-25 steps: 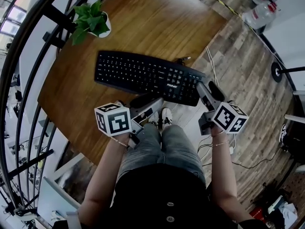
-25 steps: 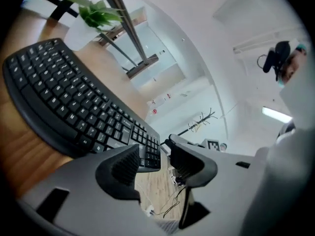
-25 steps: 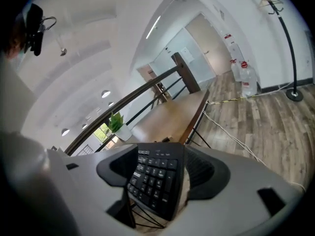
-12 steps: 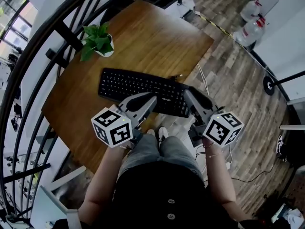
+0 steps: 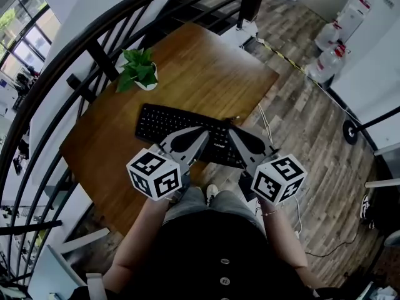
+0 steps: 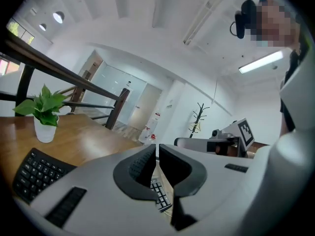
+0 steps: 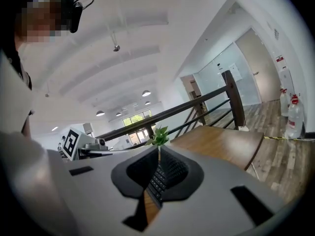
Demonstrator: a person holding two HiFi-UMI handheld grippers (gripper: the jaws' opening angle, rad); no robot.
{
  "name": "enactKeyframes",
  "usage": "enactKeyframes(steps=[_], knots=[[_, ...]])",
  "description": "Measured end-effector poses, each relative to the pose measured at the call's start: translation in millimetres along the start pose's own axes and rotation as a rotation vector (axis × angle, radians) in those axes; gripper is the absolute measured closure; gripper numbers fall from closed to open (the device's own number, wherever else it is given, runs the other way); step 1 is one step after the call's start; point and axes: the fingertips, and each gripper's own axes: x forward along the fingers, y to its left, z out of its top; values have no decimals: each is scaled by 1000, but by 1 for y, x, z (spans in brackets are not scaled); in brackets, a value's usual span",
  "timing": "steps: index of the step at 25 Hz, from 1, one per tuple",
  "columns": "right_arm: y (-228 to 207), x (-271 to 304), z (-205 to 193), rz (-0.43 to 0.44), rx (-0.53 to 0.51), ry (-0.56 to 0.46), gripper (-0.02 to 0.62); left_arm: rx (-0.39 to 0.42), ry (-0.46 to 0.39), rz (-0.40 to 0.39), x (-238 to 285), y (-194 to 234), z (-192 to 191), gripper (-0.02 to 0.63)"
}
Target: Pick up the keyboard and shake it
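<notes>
A black keyboard (image 5: 172,122) lies flat on the wooden table (image 5: 206,67), with its right end near the table's edge. My left gripper (image 5: 201,134) is held in the air in front of the keyboard's near edge, its jaws shut on nothing. My right gripper (image 5: 233,134) hangs beside it, close to the keyboard's right end, also shut and empty. In the left gripper view the keyboard (image 6: 35,173) shows low at the left, below the gripper (image 6: 156,150). Through the slit below the shut right gripper (image 7: 158,150), keys of the keyboard (image 7: 156,182) are visible.
A potted green plant (image 5: 140,69) stands on the table behind the keyboard's left end. A dark railing (image 5: 94,49) curves along the table's left side. Wooden floor (image 5: 312,124) and cables lie to the right. My legs are just below the table's near edge.
Both grippers have risen from beside the keyboard and come closer together. Their jaws, open a second ago, are now shut. The keyboard has stayed on the table.
</notes>
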Motion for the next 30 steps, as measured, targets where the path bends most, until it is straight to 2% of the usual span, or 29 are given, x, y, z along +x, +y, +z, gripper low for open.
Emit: enactKeyframes(steps=[6, 8, 11, 14, 20, 30], knots=[[1, 8, -2, -79, -128, 30, 561, 200, 78, 150, 3, 6, -1, 577], [1, 11, -3, -89, -147, 47, 561, 227, 89, 193, 3, 8, -1, 580], [0, 14, -6, -88, -174, 72, 563, 203, 105, 244, 1, 14, -5, 581], [0, 15, -7, -85, -199, 88, 565, 163, 114, 257, -1, 19, -6, 581], [0, 15, -11, -91, -166, 89, 568, 234, 102, 276, -1, 19, 0, 581], [-2, 17, -13, -103, -189, 101, 569, 202, 105, 309, -3, 28, -2, 584]])
